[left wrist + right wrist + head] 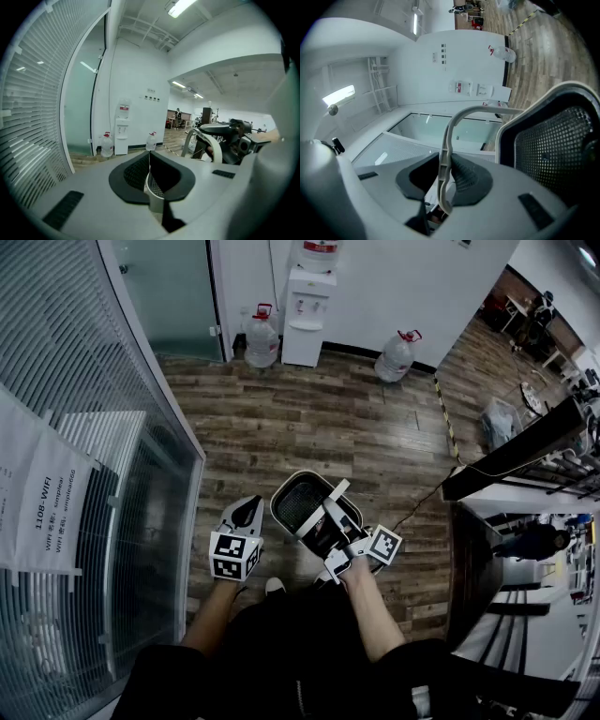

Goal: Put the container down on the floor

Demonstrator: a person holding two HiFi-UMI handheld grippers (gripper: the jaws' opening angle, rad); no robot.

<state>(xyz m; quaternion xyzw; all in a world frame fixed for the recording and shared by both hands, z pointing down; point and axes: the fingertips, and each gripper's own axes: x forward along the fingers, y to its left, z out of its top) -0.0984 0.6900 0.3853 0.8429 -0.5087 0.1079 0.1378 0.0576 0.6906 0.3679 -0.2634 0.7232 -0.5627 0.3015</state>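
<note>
A white-rimmed mesh container (302, 505) hangs at the centre of the head view over the wooden floor (337, 418), tipped so its dark inside faces up. The right gripper (444, 179) has its fingers closed on the container's thin white handle (443, 154), which runs straight between the pads. At the container's 9 o'clock, just beside the rim, the left gripper (150, 171) has its fingers drawn together, apparently on nothing, though the gap below the pads is hard to read. A pale shoe (274, 586) shows at 6 o'clock, under the container. A glass partition with blinds (75, 381) fills the 9 o'clock side and carries a paper notice (42, 502). At 12 o'clock a water dispenser (307, 310) stands against the wall, with a water bottle (262, 338) at 11 and another (396, 354) at 1. Striped tape (448, 423) crosses the floor at 2 o'clock.
</note>
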